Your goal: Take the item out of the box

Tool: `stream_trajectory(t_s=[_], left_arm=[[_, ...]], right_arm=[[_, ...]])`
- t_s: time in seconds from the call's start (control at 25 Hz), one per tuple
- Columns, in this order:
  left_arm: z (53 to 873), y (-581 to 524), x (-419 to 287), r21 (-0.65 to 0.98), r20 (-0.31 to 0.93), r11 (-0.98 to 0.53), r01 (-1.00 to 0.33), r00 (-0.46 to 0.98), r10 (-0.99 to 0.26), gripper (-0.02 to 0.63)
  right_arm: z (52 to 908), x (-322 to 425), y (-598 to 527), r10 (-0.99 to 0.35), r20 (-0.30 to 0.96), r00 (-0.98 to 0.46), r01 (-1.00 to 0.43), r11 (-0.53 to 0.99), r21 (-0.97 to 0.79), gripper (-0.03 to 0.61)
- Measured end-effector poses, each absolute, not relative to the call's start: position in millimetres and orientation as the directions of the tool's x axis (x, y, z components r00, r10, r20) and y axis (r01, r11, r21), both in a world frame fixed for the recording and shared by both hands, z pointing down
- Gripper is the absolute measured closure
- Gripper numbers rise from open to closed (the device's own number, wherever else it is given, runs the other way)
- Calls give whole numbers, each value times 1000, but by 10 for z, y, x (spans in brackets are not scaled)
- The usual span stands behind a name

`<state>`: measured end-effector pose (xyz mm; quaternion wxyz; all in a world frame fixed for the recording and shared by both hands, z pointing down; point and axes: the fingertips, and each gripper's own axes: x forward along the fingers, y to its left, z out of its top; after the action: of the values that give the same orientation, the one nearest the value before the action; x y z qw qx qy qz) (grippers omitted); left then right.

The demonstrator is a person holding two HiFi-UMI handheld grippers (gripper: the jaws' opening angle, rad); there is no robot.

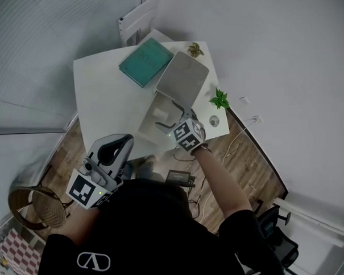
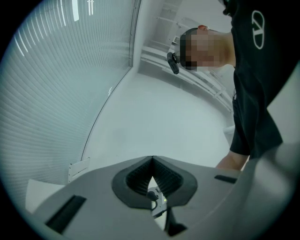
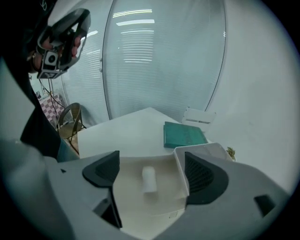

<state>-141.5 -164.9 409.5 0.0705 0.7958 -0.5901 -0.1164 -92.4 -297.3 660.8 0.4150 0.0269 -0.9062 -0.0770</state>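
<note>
Reach step. Right gripper point(image 3: 152, 173) hangs over the open box point(image 3: 129, 187), jaws spread, gripping nothing. The white cylindrical item point(image 3: 149, 180) lies on the box floor between them, untouched. Left gripper point(image 2: 152, 161) clenched, empty, held off near-left. Next, likely: lower, close on item, lift clear of walls.

No words or numbers can be read anywhere. The only sign is a white oval emblem point(image 1: 93, 261) with an A-like shape inside, on the person's black shirt point(image 1: 142, 232). The left marker cube point(image 1: 83, 191) and the right marker cube point(image 1: 187, 134) bear black-and-white square patterns, not letters.
</note>
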Motion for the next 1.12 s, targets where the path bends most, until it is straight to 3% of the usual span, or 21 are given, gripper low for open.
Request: stream_trajectory(t_s=[0.32, 0.48, 1.12], left_arm=[[4201, -1533, -1437, 270, -83, -266, -926, 253, -964, 609], [4274, -1453, -1410, 278, -62, -260, -925, 253, -965, 609], [4496, -1367, -1424, 309, -19, -211, -927, 216, -976, 609]], right_arm=[[7295, -928, -2940, -53, 842, -537, 87, 989, 117, 195], [7673, -850, -2953, -29, 898, -439, 112, 990, 87, 259], [8273, -841, -3024, 28, 976, -217, 192, 981, 15, 328]])
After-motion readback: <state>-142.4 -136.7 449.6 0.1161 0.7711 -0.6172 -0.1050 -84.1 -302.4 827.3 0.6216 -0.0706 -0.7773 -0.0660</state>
